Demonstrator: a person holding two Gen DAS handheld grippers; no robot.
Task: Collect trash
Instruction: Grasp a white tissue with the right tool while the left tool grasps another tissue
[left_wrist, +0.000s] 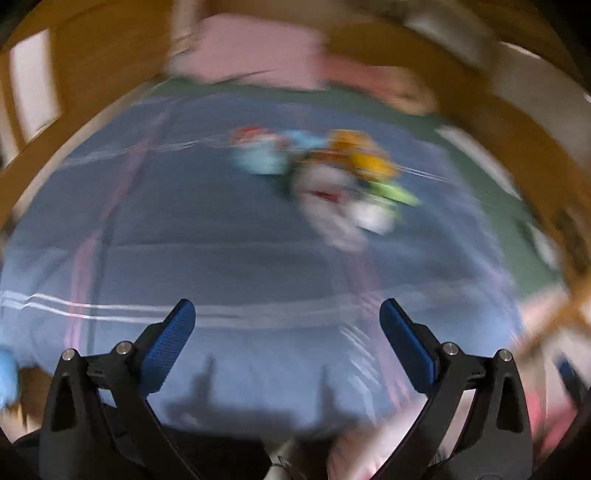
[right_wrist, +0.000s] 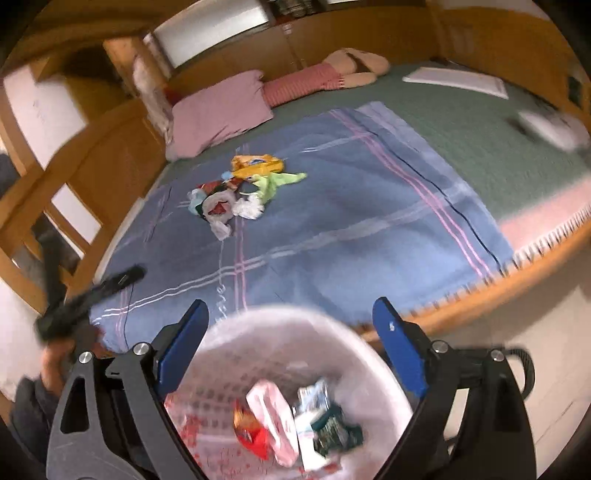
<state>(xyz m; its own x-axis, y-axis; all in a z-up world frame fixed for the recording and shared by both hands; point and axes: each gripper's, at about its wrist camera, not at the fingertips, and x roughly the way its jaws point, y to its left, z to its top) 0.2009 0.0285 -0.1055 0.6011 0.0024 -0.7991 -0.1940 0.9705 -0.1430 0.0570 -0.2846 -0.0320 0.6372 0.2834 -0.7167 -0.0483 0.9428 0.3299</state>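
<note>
White basket (right_wrist: 229, 354) holding wrappers sits below the right gripper (right_wrist: 291, 314), fingers apart; left gripper (left_wrist: 287, 314) fingers apart above blanket (left_wrist: 221, 258)

Trash pile (left_wrist: 325, 177) motion-blurred beyond recognition

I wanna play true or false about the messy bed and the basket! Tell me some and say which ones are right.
1. Both tools are open and hold nothing. True: the left tool and the right tool each show a wide gap between the fingers.
2. The white basket is empty. False: wrappers already lie inside it.
3. A pile of trash lies on the blue blanket. True.
4. The pink pillow sits in the basket. False: it lies at the head of the bed, beyond the blanket.
5. The right tool is squeezing a yellow bag. False: the yellow bag lies in the pile on the blanket.
</note>
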